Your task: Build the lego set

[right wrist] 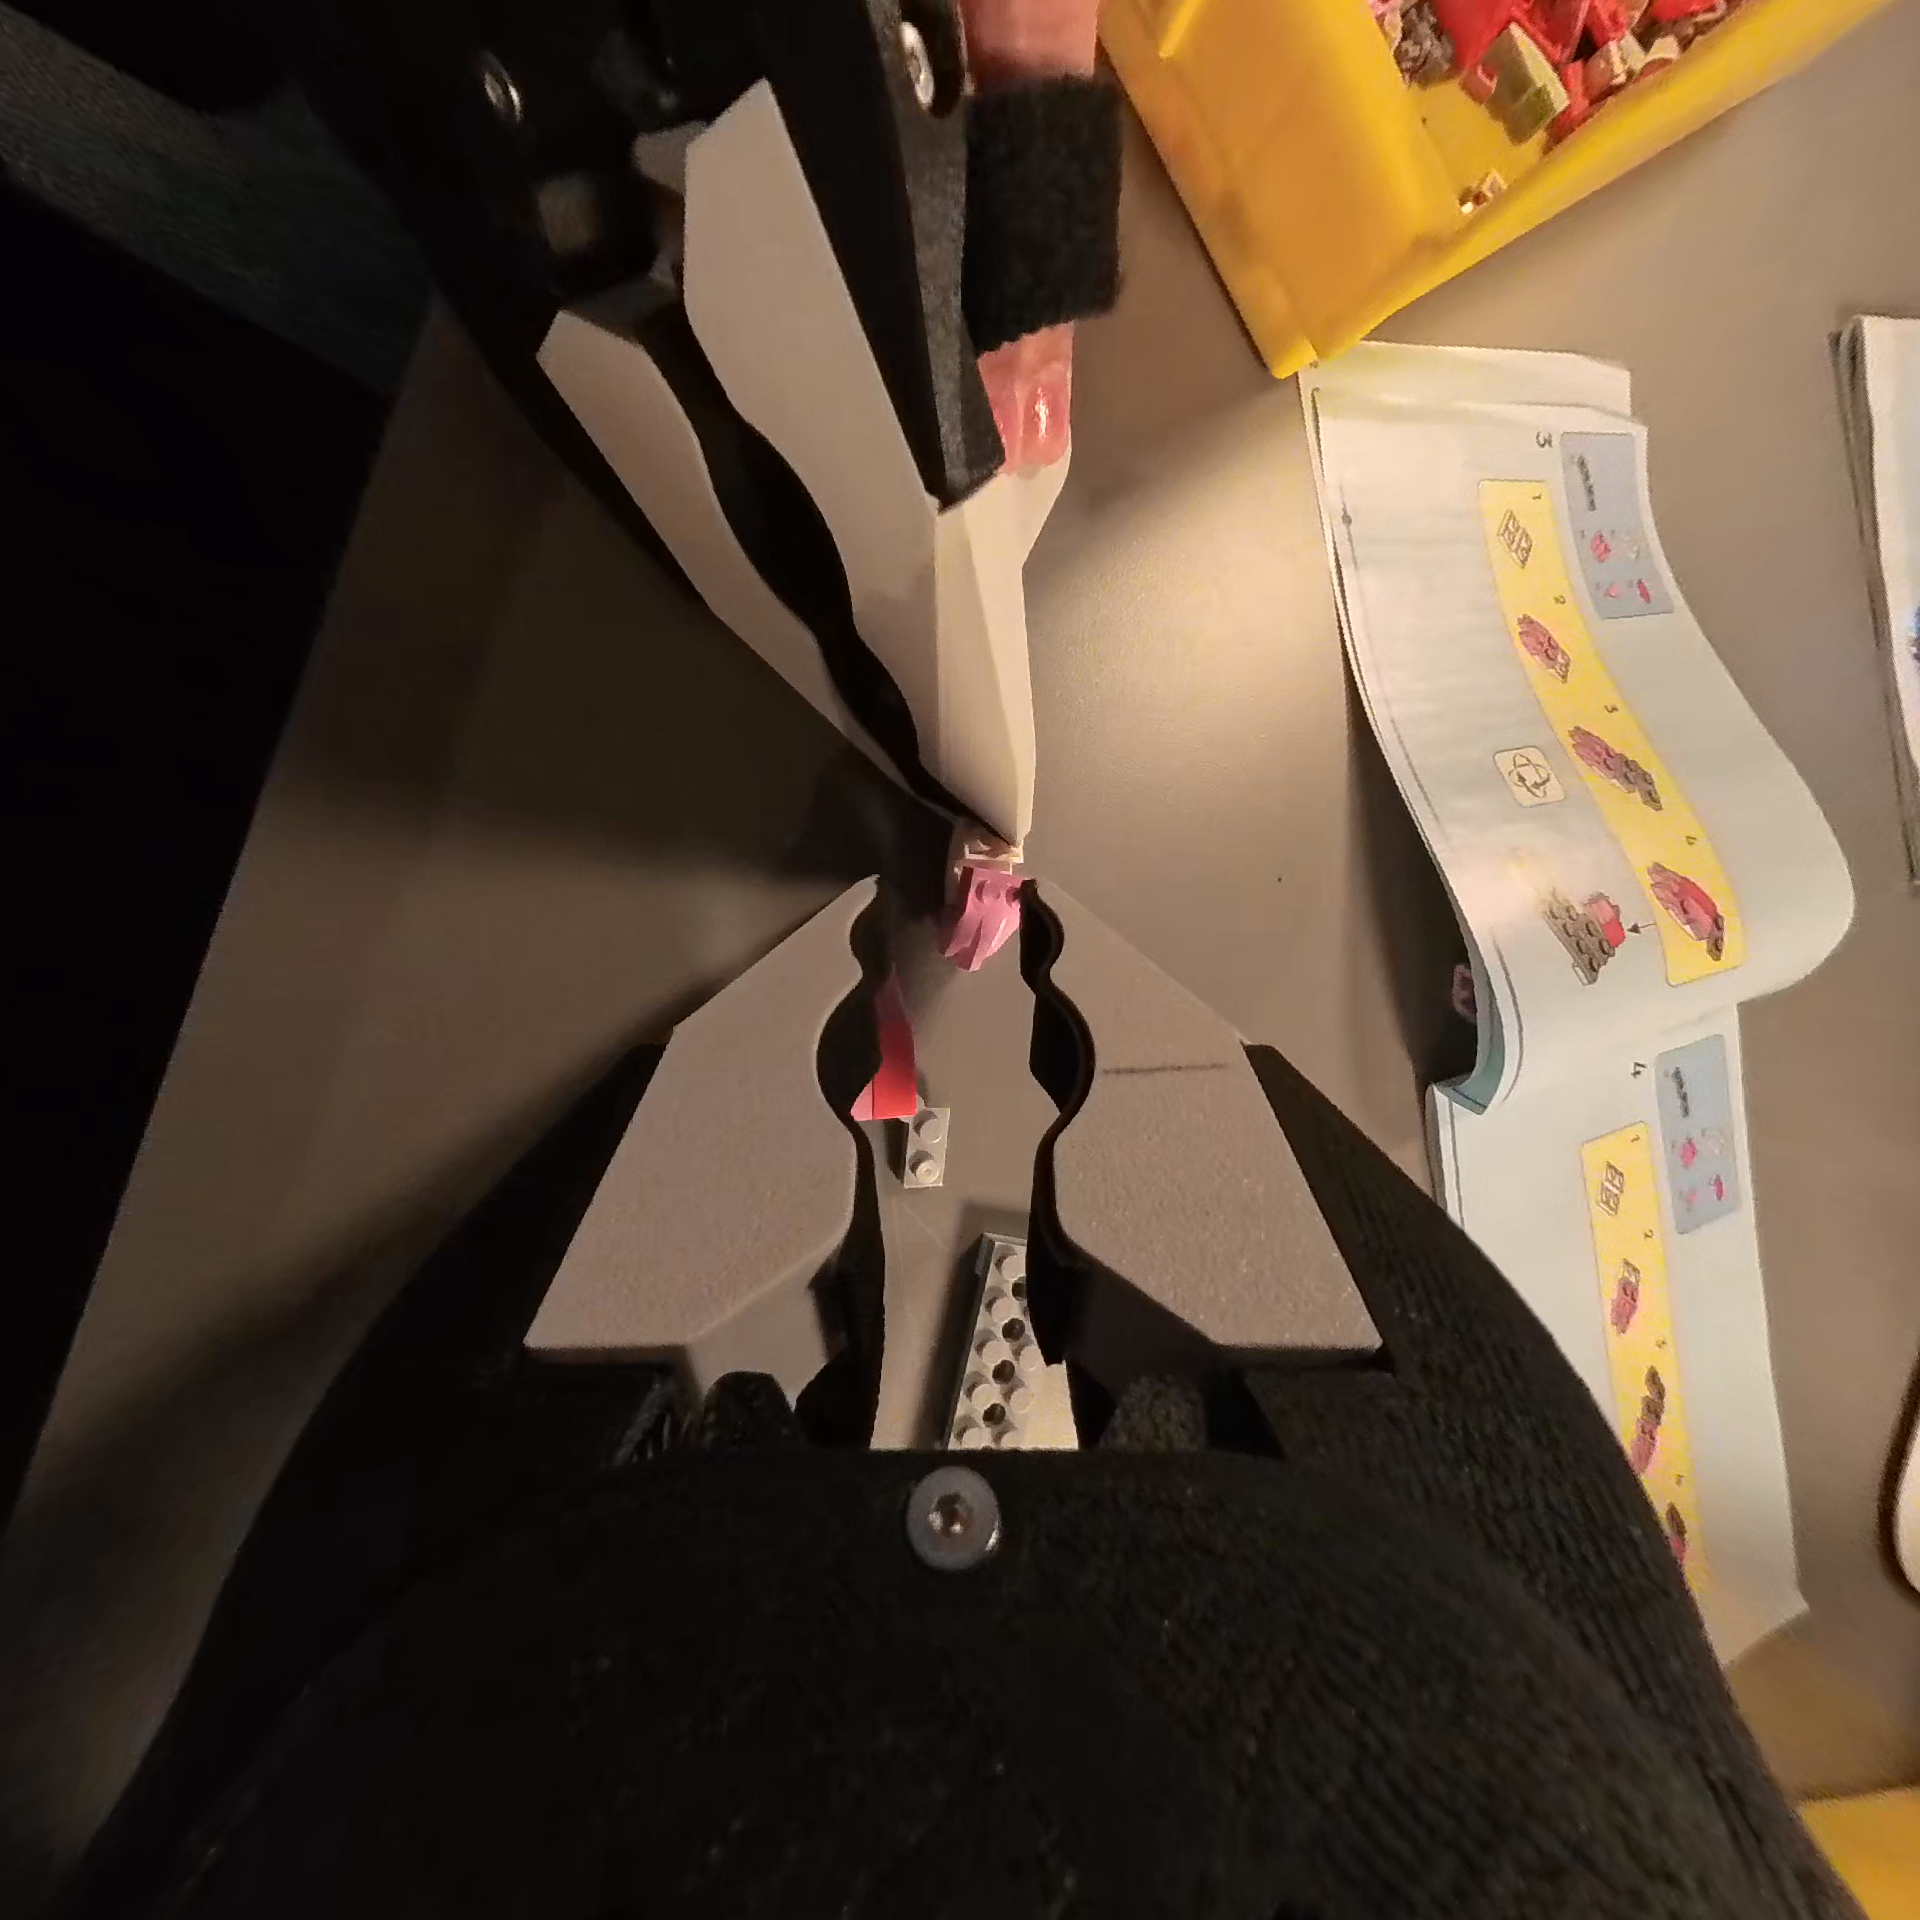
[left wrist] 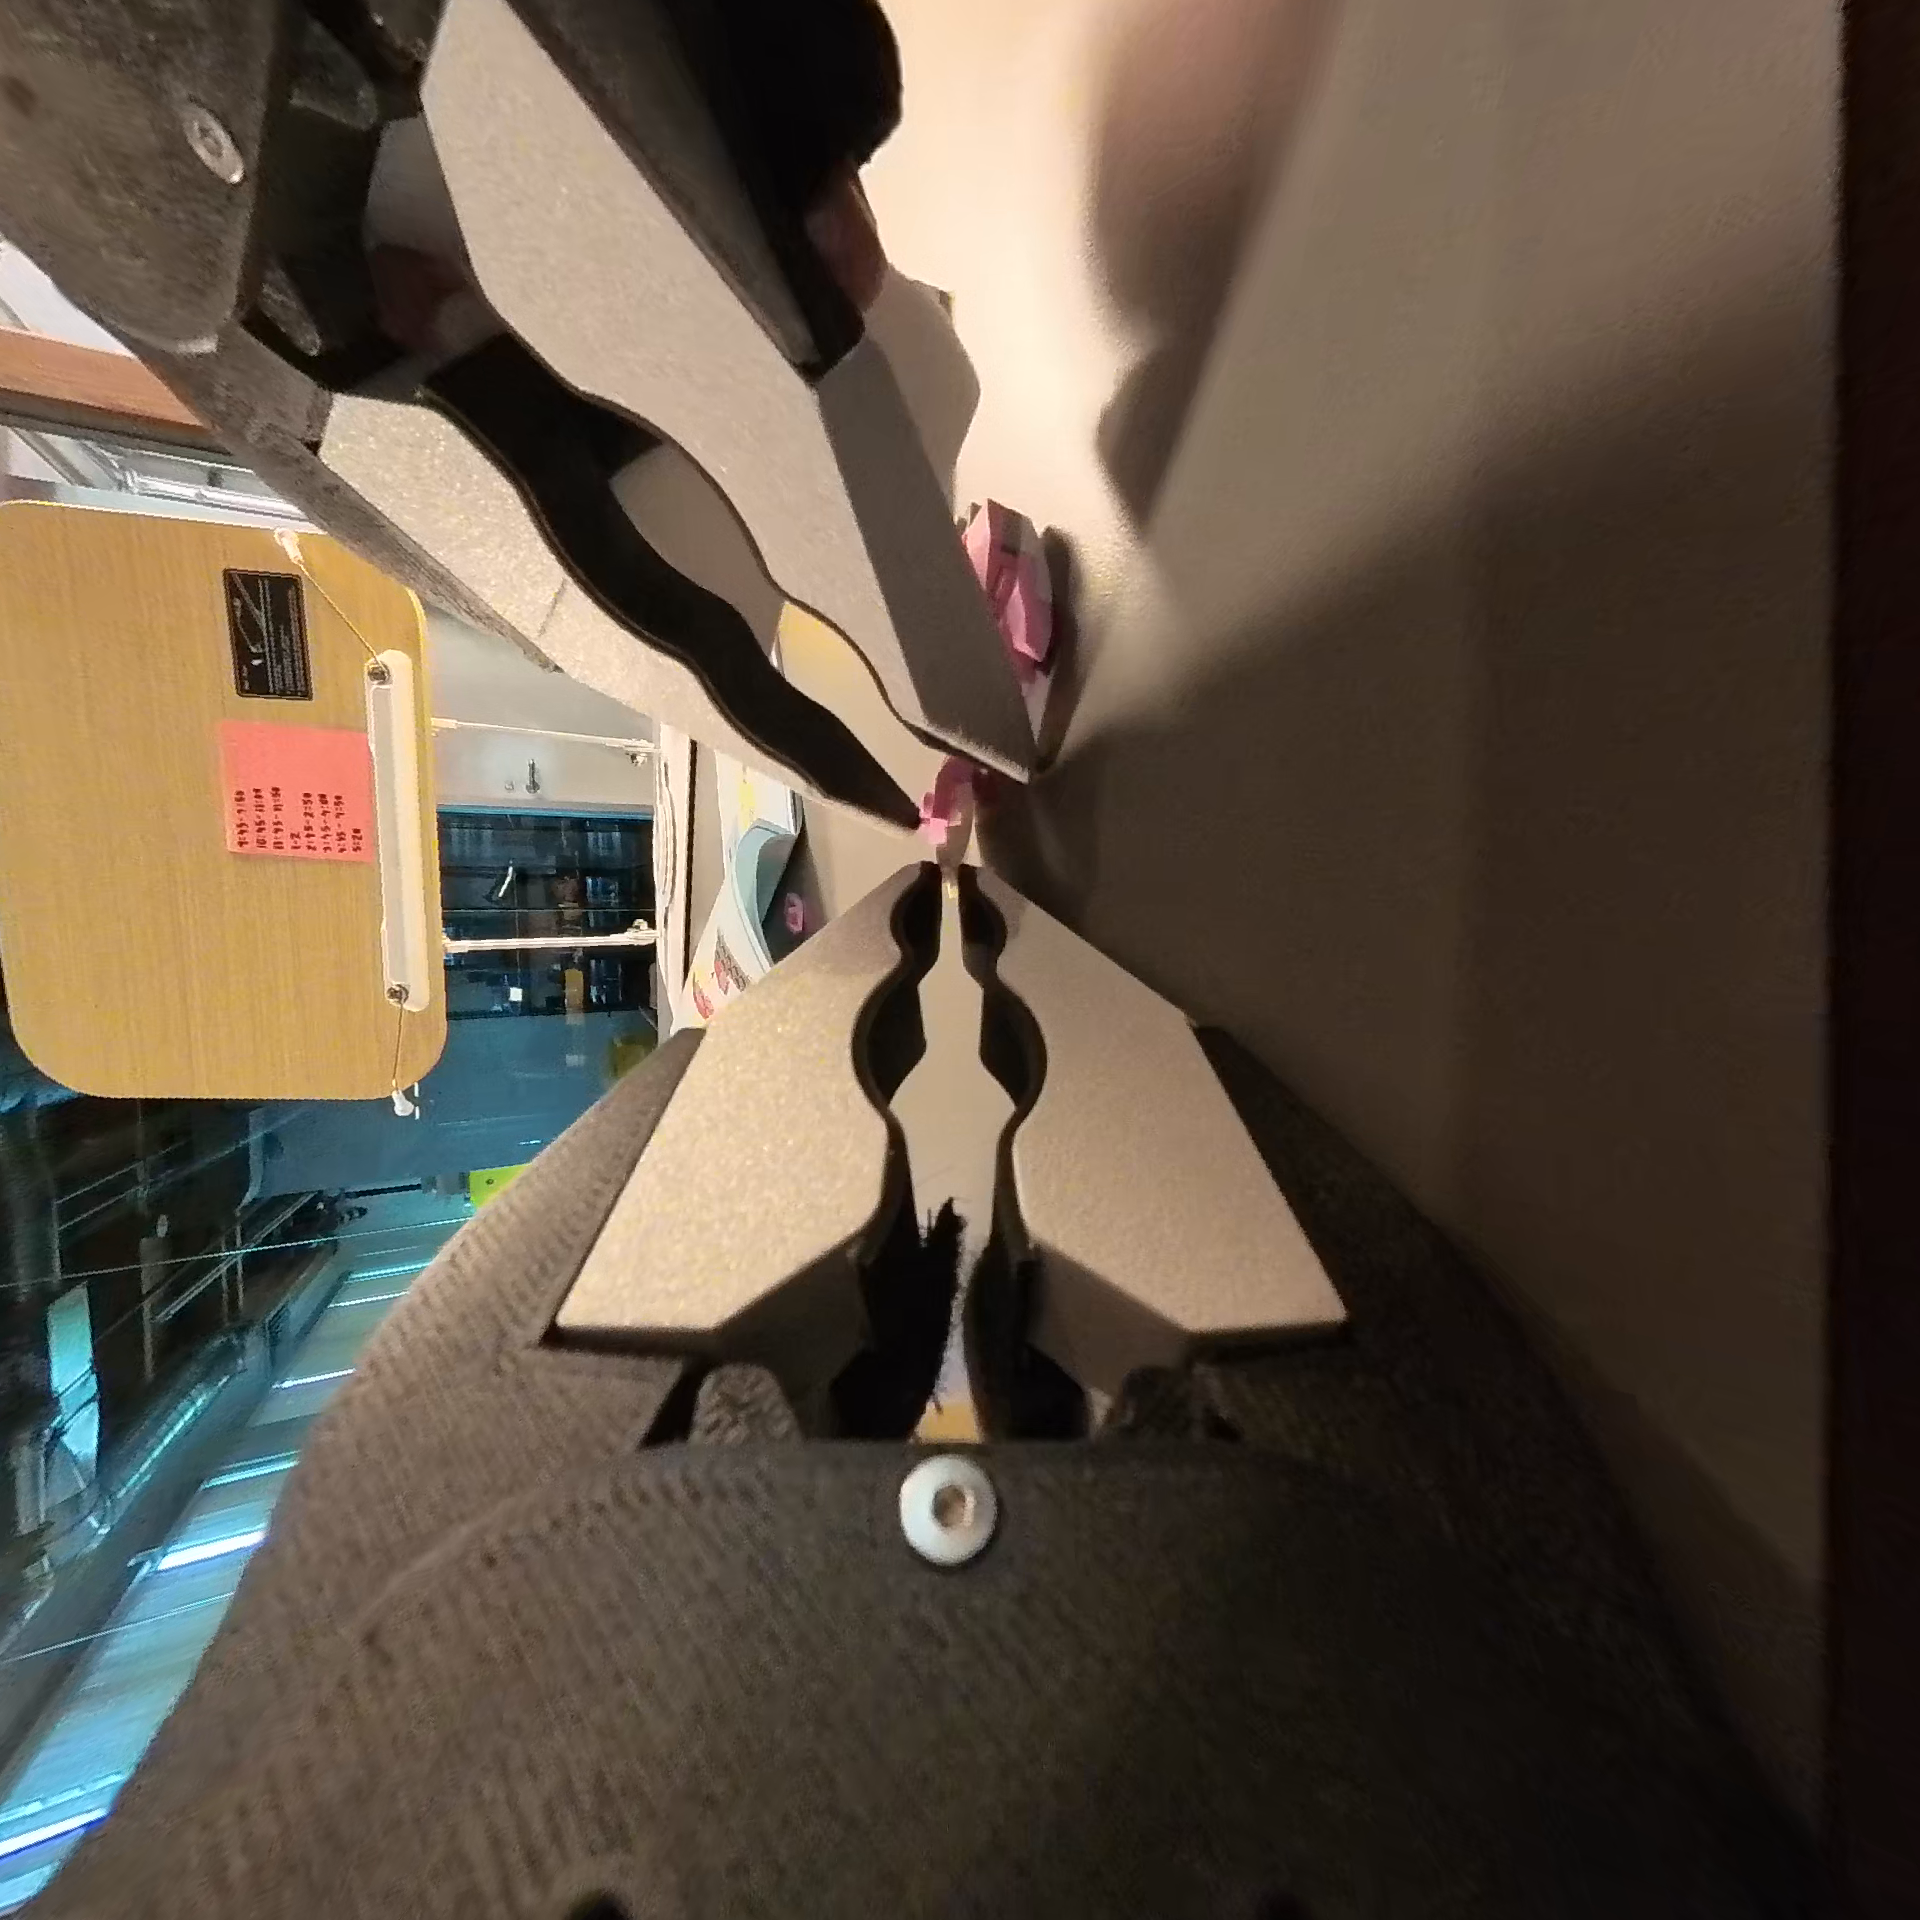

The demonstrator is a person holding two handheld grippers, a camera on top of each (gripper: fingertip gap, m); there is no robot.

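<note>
My left gripper (left wrist: 940,878) is shut on a small white piece (left wrist: 951,885). A pink brick piece (left wrist: 948,808) is joined to that white piece. In the right wrist view the left gripper (right wrist: 1003,840) comes in from above, pinching the white piece (right wrist: 987,854), and the pink piece (right wrist: 982,920) hangs off it. My right gripper (right wrist: 948,891) has its fingers on either side of the pink piece. The piece lies against one finger, with a gap to the other, so this gripper is open. The grey table (right wrist: 1174,675) lies below.
On the table under the right gripper lie a red piece (right wrist: 894,1060), a small grey plate (right wrist: 928,1143) and a studded grey plate (right wrist: 1003,1340). A yellow bin of bricks (right wrist: 1330,177) and an open instruction booklet (right wrist: 1558,727) lie to the right. More pink bricks (left wrist: 1013,592) sit behind. Left and right tips are no more than a few centimetres apart.
</note>
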